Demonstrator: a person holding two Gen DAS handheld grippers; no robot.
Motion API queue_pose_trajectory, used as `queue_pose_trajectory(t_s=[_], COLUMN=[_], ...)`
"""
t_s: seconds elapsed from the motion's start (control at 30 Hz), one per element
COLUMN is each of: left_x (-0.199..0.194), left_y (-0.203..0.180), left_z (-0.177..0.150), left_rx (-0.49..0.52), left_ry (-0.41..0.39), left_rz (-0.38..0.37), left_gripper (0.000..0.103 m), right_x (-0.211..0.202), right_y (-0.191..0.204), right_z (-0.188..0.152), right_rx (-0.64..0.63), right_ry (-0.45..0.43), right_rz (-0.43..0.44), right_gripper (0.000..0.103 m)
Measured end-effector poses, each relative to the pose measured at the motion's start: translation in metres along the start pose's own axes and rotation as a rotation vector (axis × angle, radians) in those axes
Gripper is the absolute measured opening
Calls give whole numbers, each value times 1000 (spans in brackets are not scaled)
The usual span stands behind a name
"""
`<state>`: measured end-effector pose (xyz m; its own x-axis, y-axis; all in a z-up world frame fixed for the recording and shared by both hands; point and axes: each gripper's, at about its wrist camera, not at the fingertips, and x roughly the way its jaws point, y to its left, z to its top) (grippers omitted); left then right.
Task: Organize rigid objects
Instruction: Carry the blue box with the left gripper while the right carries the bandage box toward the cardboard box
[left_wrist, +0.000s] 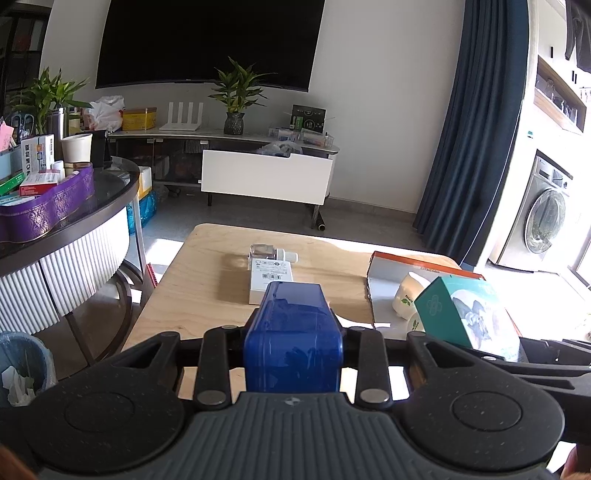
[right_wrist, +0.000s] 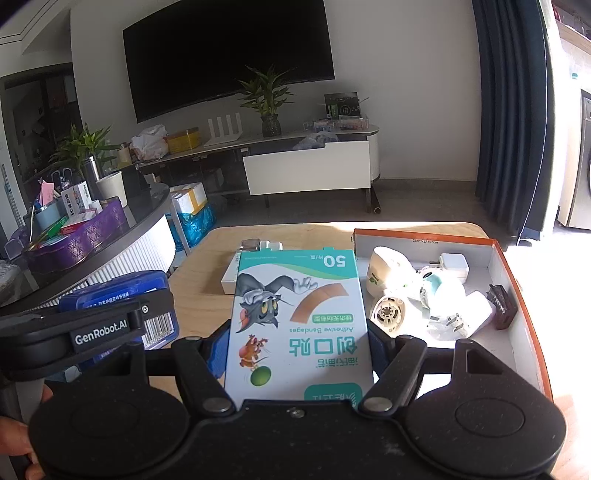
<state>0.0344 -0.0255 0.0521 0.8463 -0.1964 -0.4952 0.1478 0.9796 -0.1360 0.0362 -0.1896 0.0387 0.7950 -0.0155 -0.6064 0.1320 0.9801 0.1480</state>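
Bandage box (right_wrist: 299, 317), print upside down to the camera: "Adhesive Bandages", "50", large Chinese characters "创口贴".
Left gripper (right_wrist: 110, 325), side plate: "GenRobot.AI".
White box (left_wrist: 271, 277): barcode label, digits too small to read.
Tray (right_wrist: 424, 242) wall: small print, illegible.

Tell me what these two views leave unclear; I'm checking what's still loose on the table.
- White box, left wrist view: near end hidden behind the blue case in the left claw.
- Small bottle, right wrist view: mostly hidden by the bandage box in the right claw.
- Orange-rimmed tray: near corner covered by that claw.
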Motion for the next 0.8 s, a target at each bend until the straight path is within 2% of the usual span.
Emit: queue_pose_trajectory(t_s=[0.8], left_x=[-14], left_y=[-23], left_z=[-4], left_rx=[34], left_ry=[-33], left_rz=[-54], left_gripper=[33], right_x=[-40], right_y=[-24], right_z=[-4], right_rx=[40], right_ry=[-56], right_rz=[-36], right_gripper=[84])
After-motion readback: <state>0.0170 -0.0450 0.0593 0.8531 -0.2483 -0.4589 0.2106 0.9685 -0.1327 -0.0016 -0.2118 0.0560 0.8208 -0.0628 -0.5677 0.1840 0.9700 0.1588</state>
